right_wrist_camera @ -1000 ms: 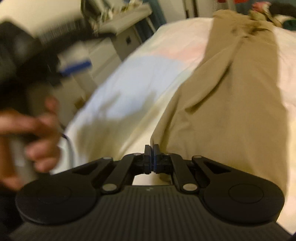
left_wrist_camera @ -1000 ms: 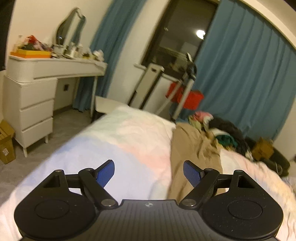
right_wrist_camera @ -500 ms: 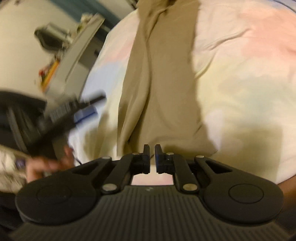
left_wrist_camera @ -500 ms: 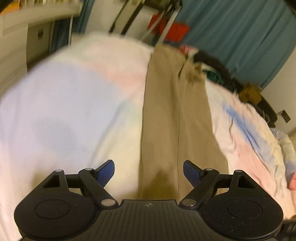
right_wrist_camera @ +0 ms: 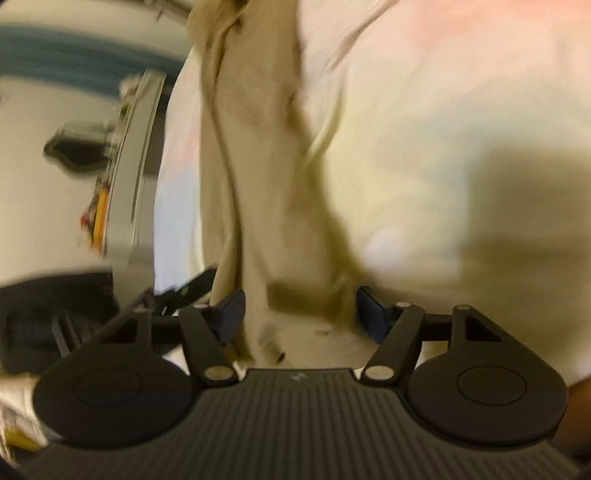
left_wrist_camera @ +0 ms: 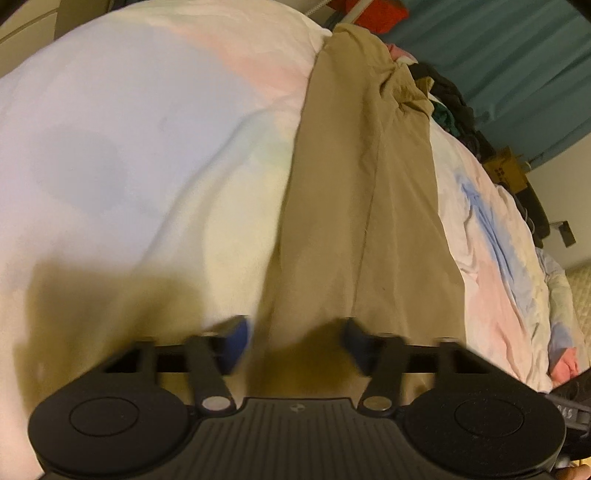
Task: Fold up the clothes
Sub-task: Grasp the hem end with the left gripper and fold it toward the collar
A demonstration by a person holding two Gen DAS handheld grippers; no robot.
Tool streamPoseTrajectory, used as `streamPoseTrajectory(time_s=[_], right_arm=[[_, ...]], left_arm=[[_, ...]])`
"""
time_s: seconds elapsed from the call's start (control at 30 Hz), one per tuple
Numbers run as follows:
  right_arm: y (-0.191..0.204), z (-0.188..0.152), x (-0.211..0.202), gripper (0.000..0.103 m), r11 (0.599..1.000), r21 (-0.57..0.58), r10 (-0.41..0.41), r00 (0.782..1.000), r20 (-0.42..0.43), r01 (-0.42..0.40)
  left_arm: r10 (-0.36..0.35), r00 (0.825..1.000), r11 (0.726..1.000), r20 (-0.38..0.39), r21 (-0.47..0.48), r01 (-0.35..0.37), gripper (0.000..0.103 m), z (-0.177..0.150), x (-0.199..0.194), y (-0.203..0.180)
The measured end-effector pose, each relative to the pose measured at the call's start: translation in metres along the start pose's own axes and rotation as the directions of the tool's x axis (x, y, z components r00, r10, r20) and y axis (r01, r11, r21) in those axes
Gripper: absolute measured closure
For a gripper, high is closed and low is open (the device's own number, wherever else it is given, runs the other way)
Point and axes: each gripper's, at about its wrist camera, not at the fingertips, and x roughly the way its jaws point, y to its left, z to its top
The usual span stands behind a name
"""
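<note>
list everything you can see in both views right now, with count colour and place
trousers: one, khaki, laid lengthwise down the bed, near end between both grippers' fingers
bedding: one, pastel white, pink and blue, under the trousers
clothes pile: one heap, dark and mixed colours, far end of the bed
curtain: one, teal, behind the bed
red object: one, top edge, past the bed
dresser: one, white, beside the bed, blurred
left gripper: one, black with blue pads, open
right gripper: one, black with blue pads, open
</note>
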Motion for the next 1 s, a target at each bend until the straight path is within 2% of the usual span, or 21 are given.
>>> streamPoseTrajectory(time_s=[0.03,0.07,0.1,0.17,0.2,0.23,0.3,0.37,0.43,0.57,0.63,0.7,0.73,0.77,0.9,1.0], right_arm=[[0.005,-0.002,0.003,0.034,0.999,-0.031,-0.016,1.000,-0.007,0.016],[0.009,-0.005,0.005,0.035,0.997,-0.061,-0.036,0.999,-0.007,0.036],[0.013,-0.007,0.007,0.041,0.995,-0.085,-0.059,0.998,-0.005,0.058],[0.018,-0.011,0.009,0.064,0.987,-0.122,-0.107,0.994,-0.001,0.106],[0.019,-0.012,0.006,0.085,0.985,-0.128,-0.113,0.994,0.004,0.113],[0.019,-0.013,0.000,0.089,0.987,-0.124,-0.105,0.994,0.010,0.106],[0.020,-0.015,-0.012,0.092,0.989,-0.115,-0.089,0.996,0.022,0.091],[0.022,-0.019,-0.030,0.093,0.992,-0.108,-0.058,0.996,0.065,0.064],[0.019,-0.024,-0.050,0.093,0.995,-0.091,-0.020,0.993,0.115,0.031],[0.013,-0.028,-0.068,0.094,0.998,-0.063,0.013,0.986,0.167,-0.002],[0.013,-0.027,-0.065,0.094,0.998,-0.059,0.004,0.985,0.174,0.006],[0.014,-0.024,-0.057,0.093,0.998,-0.056,-0.014,0.985,0.170,0.024],[0.015,-0.023,-0.052,0.093,0.998,-0.054,-0.023,0.985,0.168,0.032],[0.016,-0.023,-0.048,0.093,0.998,-0.054,-0.031,0.985,0.167,0.040],[0.015,-0.021,-0.044,0.093,0.997,-0.043,-0.050,0.985,0.166,0.058],[0.013,-0.024,-0.045,0.093,0.998,-0.033,-0.050,0.984,0.170,0.056]], left_arm=[[-0.005,1.000,1.000,-0.003,0.003,0.005,0.090,0.000,0.002,-0.001],[-0.011,1.000,1.000,-0.006,0.006,0.011,0.095,0.000,0.004,-0.001],[-0.016,1.000,1.000,-0.008,0.009,0.016,0.098,0.000,0.005,-0.002],[-0.031,0.999,0.999,-0.011,0.009,0.031,0.100,0.000,0.008,-0.002],[-0.051,0.999,0.999,-0.004,-0.012,0.051,0.101,0.001,0.006,0.000],[-0.076,0.997,0.996,0.006,-0.038,0.076,0.101,0.001,0.004,0.004],[-0.137,0.990,0.984,0.033,-0.112,0.140,0.101,0.000,-0.003,0.013],[-0.201,0.978,0.958,0.062,-0.194,0.210,0.101,-0.001,-0.010,0.025],[-0.244,0.967,0.938,0.080,-0.233,0.256,0.101,-0.002,-0.014,0.031],[-0.234,0.971,0.943,0.058,-0.231,0.241,0.100,-0.001,-0.007,0.027],[-0.202,0.979,0.947,0.035,-0.249,0.205,0.091,0.001,0.000,0.028],[-0.170,0.985,0.946,0.007,-0.277,0.166,0.070,0.001,0.009,0.034],[-0.158,0.987,0.946,-0.007,-0.288,0.149,0.064,0.001,0.013,0.036],[-0.150,0.989,0.946,-0.017,-0.293,0.138,0.053,0.003,0.019,0.037],[-0.153,0.987,0.956,-0.047,-0.259,0.136,0.042,0.002,0.026,0.034],[-0.180,0.979,0.960,-0.095,-0.236,0.154,0.041,-0.004,0.031,0.027]])
